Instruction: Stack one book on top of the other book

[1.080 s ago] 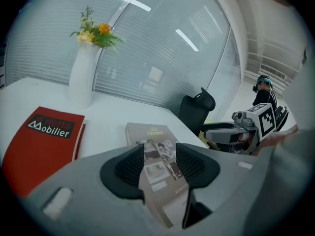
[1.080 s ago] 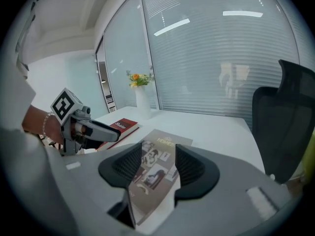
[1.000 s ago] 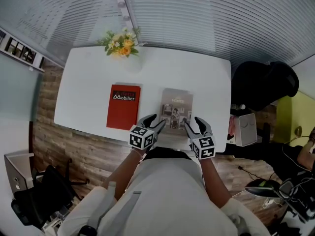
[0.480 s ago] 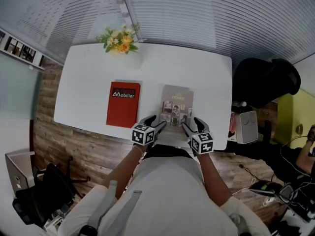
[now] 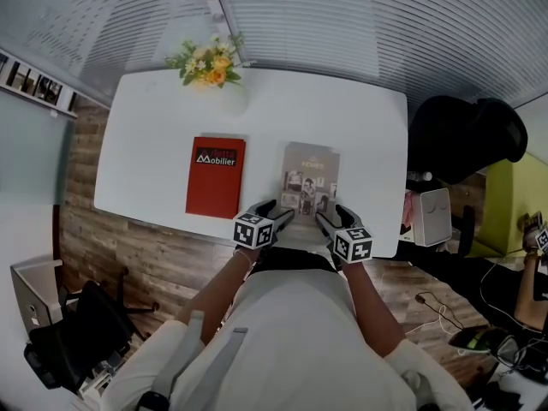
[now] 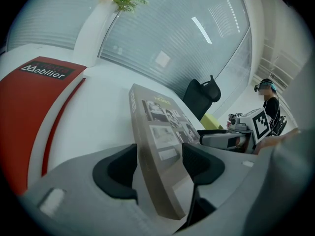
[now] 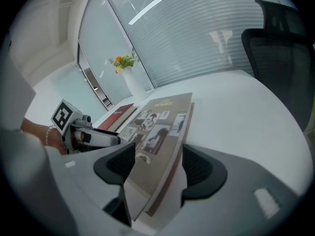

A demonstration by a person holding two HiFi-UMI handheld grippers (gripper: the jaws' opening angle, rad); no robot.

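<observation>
1. The white table [image 5: 154,127] carries both books and a vase.
2. A black office chair [image 5: 467,135] stands off the table's right edge.
3. The grey-brown book [image 5: 310,178] lies right of the table's middle, with its near end at the near edge. That end is tilted up off the tabletop.
4. The red book [image 5: 215,176] lies flat on the table to the left of the grey-brown book, apart from it and nearer the near edge than the far one.
5. The white vase of flowers [image 5: 210,65] stands at the far edge, behind the red book.
6. The left gripper [image 6: 160,163] pinches the grey-brown book's near left corner between its pads.
7. The right gripper [image 7: 157,163] pinches the near right corner the same way.
</observation>
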